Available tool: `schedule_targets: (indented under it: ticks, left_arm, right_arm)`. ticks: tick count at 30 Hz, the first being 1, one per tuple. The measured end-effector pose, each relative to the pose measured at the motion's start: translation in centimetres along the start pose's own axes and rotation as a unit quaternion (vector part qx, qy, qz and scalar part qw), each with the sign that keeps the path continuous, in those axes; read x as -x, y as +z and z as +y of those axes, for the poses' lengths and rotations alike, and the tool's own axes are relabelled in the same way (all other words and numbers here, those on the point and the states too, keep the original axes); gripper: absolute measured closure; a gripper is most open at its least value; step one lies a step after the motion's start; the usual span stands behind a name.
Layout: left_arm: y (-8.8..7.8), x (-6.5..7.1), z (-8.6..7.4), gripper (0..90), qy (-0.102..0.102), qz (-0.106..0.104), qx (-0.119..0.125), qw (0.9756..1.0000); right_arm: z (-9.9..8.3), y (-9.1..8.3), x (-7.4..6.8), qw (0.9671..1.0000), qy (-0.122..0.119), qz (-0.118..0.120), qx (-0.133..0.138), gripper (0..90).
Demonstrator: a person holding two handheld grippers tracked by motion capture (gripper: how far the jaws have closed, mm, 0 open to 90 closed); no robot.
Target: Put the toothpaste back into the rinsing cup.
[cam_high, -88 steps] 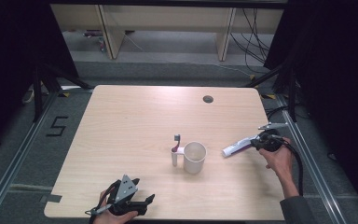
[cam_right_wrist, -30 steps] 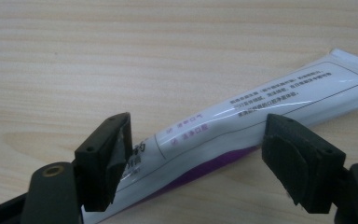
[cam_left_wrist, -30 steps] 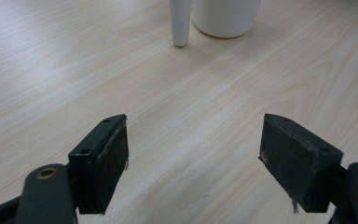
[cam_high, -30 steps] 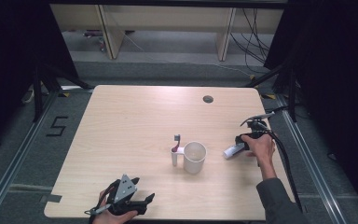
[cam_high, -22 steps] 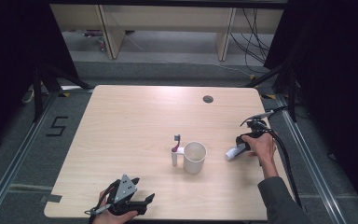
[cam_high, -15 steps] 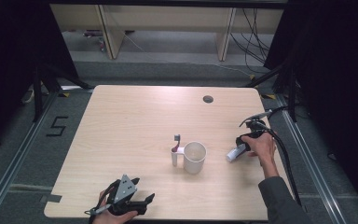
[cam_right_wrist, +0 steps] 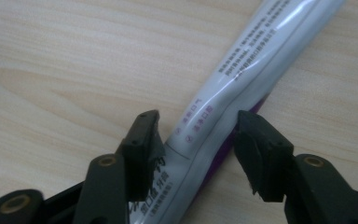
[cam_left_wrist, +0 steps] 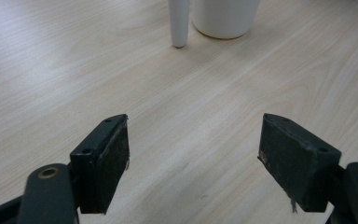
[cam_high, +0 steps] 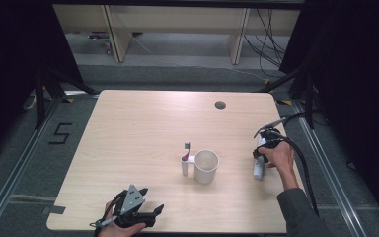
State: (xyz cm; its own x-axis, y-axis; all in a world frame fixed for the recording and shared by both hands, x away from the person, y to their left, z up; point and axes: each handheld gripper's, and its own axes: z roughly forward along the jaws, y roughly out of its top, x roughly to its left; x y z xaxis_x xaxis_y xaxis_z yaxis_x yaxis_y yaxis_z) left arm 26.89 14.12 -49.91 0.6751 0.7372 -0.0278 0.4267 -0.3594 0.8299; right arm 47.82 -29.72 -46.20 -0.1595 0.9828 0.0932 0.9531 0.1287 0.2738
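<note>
We see the right gripper (cam_right_wrist: 196, 149) with fingers partly open astride a toothpaste tube (cam_right_wrist: 242, 70) on the worktop (cam_high: 143, 128), while the left gripper (cam_left_wrist: 193, 158) gapes wide, empty.

A black number "5" (cam_high: 60, 134) is marked on the grey floor, at about 9 o'clock from the table (cam_high: 143, 123). The toothpaste tube (cam_right_wrist: 223, 102) lying on the table carries small purple printed text in Chinese characters, in several lines, but they are too small and blurred to read with certainty.
</note>
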Motion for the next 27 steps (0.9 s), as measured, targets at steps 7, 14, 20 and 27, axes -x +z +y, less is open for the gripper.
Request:
schedule_targets:
  ticks: [7,14,20,27]
  left_arm:
    - [0.03,0.03,-0.02,24.1,-0.001,-0.001,0.0,1.0]
    - [-0.05,-0.02,0.0,24.1,0.003,0.001,-0.003,1.0]
    - [-0.08,-0.06,0.01,24.1,0.004,0.0,-0.003,1.0]
    - [0.01,0.05,-0.02,24.1,0.001,-0.001,-0.002,1.0]
  right_arm:
    - [0.04,0.04,0.42,0.9999,-0.015,-0.006,-0.001,56.5]
    - [0.05,0.38,0.42,0.9984,-0.047,-0.03,-0.011,58.5]
    - [0.06,0.35,0.35,0.998,-0.048,-0.032,-0.027,60.0]
    - [0.14,-0.33,1.0,0.9962,-0.074,-0.039,-0.024,74.6]
